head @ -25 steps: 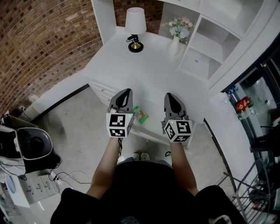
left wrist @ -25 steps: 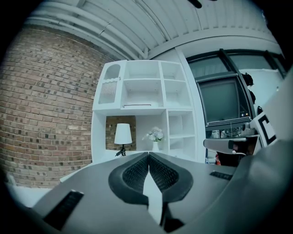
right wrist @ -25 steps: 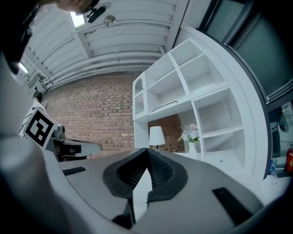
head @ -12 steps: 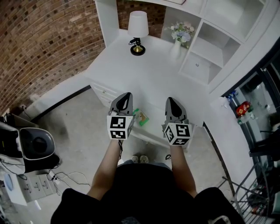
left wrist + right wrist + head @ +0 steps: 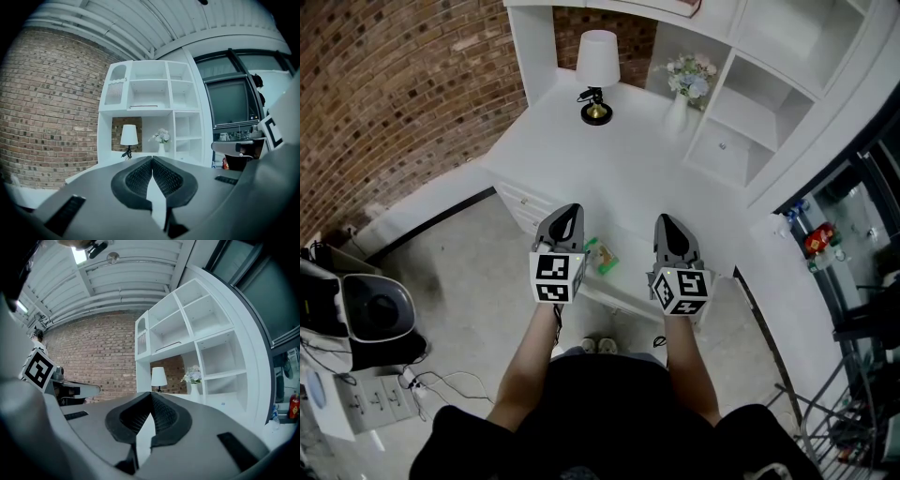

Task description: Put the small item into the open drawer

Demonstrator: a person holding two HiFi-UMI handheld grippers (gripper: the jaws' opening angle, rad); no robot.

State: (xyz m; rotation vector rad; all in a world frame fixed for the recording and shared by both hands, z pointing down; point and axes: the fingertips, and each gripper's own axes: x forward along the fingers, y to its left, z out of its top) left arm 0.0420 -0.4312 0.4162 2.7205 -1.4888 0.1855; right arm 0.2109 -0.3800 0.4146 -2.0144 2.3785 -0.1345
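A small green and tan item [image 5: 602, 254] lies in the open white drawer [image 5: 619, 284] that juts from the desk's front edge. It sits between my two grippers, seen from above. My left gripper [image 5: 566, 215] is to the item's left, shut with nothing in it; in the left gripper view its ribbed pads [image 5: 140, 177] meet at the tip. To the item's right is my right gripper [image 5: 667, 223], also shut and empty, pads [image 5: 161, 416] touching. Both point level toward the desk's back. Neither touches the item.
On the white desk [image 5: 609, 164] stand a lamp [image 5: 597, 67] and a vase of flowers [image 5: 682, 84] before a white shelf unit [image 5: 750, 103]. Closed drawers [image 5: 523, 202] are at the desk's left front. A brick wall [image 5: 384, 84] is left; cables and boxes [image 5: 366, 366] lie on the floor.
The head view has shifted a little, so the desk and lamp sit slightly lower in the picture. Both grippers stay where they were and stay shut.
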